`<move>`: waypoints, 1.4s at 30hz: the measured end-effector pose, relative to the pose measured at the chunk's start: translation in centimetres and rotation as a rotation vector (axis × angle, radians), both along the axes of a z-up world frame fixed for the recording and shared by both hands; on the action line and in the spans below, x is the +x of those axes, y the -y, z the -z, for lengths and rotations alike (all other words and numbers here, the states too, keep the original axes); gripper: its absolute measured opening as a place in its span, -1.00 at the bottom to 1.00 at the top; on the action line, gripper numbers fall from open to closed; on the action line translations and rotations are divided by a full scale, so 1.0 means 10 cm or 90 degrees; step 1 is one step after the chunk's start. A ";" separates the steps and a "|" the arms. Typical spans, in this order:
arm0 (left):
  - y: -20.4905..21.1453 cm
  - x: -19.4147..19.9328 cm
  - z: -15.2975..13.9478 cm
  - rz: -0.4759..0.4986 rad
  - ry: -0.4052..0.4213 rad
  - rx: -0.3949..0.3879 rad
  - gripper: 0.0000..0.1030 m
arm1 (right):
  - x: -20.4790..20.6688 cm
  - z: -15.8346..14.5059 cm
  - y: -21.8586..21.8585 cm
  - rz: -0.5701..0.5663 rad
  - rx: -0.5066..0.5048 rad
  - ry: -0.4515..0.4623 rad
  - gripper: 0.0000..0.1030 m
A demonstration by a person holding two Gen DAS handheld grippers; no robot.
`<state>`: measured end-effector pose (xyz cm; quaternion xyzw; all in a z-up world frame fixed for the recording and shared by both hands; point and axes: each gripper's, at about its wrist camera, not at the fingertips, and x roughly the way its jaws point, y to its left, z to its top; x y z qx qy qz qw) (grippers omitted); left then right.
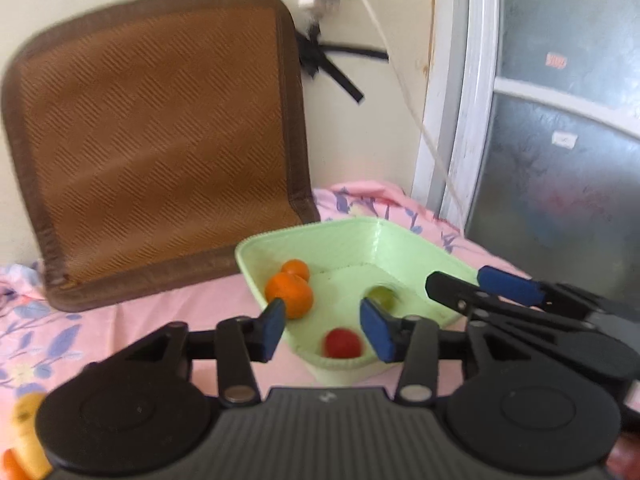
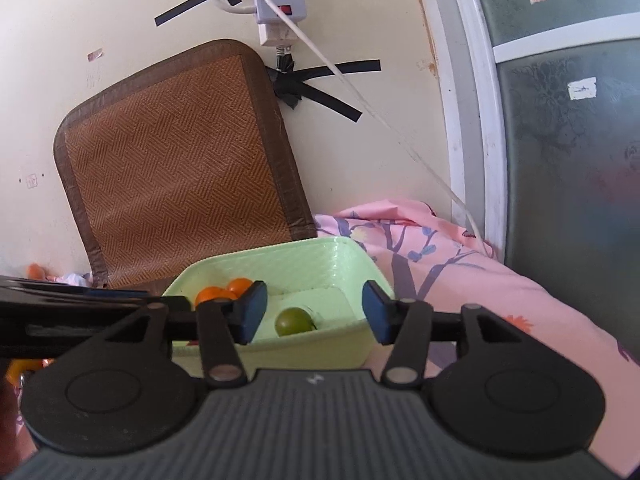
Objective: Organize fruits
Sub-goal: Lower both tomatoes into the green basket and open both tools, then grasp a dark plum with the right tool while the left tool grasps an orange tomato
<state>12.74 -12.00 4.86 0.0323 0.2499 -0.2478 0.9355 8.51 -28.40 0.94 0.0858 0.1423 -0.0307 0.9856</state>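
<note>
A light green basket [image 1: 416,240] stands on the pink floral cloth; it also shows in the right wrist view [image 2: 360,264]. It holds two oranges [image 1: 289,294] [image 2: 212,294], a green fruit [image 1: 382,295] [image 2: 294,321] and a red fruit [image 1: 342,343]. My left gripper [image 1: 323,330] is open and empty just above the basket's near edge, with the red fruit blurred below between the fingers. My right gripper [image 2: 314,316] is open and empty over the basket's near side. It shows in the left wrist view [image 1: 472,286] at the basket's right.
A brown woven mat [image 1: 156,140] [image 2: 180,168] leans on the wall behind the basket. A power strip [image 2: 280,8] with white cables hangs above. A glass door [image 2: 568,160] stands at the right. Orange and yellow things [image 1: 24,440] lie at the left.
</note>
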 end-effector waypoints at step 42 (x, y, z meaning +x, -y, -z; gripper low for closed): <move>-2.03 -0.17 0.50 -0.086 -0.089 0.074 -0.24 | 0.05 0.13 -2.09 -0.348 -0.160 -0.173 -0.43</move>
